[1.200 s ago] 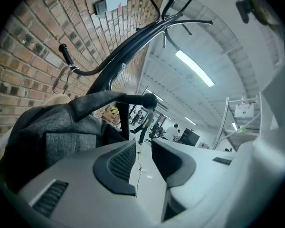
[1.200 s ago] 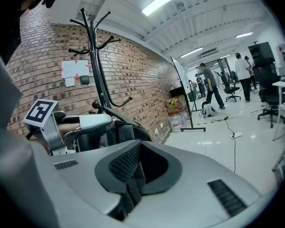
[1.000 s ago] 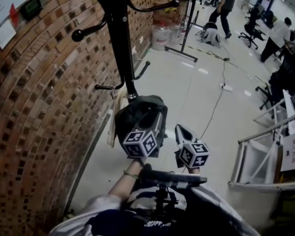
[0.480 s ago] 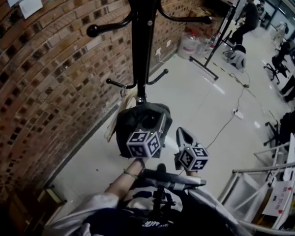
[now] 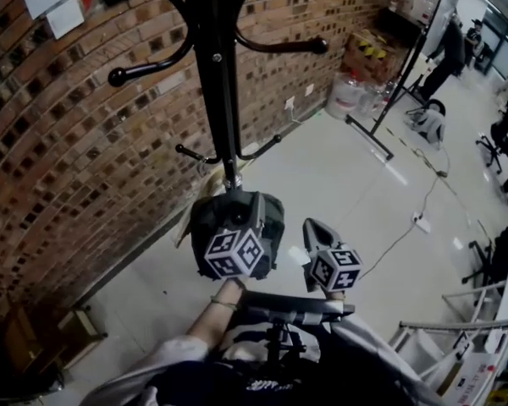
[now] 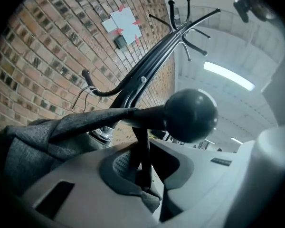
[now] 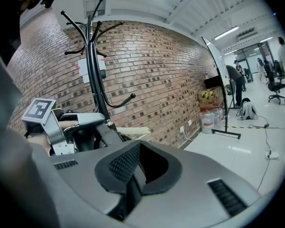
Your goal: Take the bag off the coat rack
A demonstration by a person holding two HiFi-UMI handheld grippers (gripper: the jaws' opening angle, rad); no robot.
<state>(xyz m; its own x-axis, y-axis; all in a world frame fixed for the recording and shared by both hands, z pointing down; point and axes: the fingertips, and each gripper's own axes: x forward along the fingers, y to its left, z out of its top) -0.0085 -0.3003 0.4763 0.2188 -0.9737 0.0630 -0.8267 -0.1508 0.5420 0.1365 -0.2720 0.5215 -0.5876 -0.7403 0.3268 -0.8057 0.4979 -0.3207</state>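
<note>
A dark grey bag (image 5: 271,227) hangs low on the black coat rack (image 5: 216,83), close to the brick wall. Its strap (image 6: 142,151) loops over a ball-tipped hook (image 6: 190,115) and drops between my left gripper's jaws. The left gripper (image 5: 247,208) presses up against the bag; its jaws are closing and the pads pinch the strap. The bag's grey fabric (image 6: 28,146) fills the left gripper view's lower left. My right gripper (image 5: 315,229) hovers just right of the bag, apart from it, shut with nothing in it (image 7: 133,179).
The brick wall (image 5: 59,159) runs close on the left, with a pale board (image 7: 133,131) leaning at its foot. Water bottles (image 5: 345,96), boxes (image 5: 368,49) and a black stand (image 5: 406,74) are farther back. A cable (image 5: 411,227) crosses the floor. A white metal frame (image 5: 457,328) stands at the right.
The head view has swung, so the rack and wall sit differently. My left gripper has edged left and closer under the pole, tight against the bag. The right gripper has barely moved.
</note>
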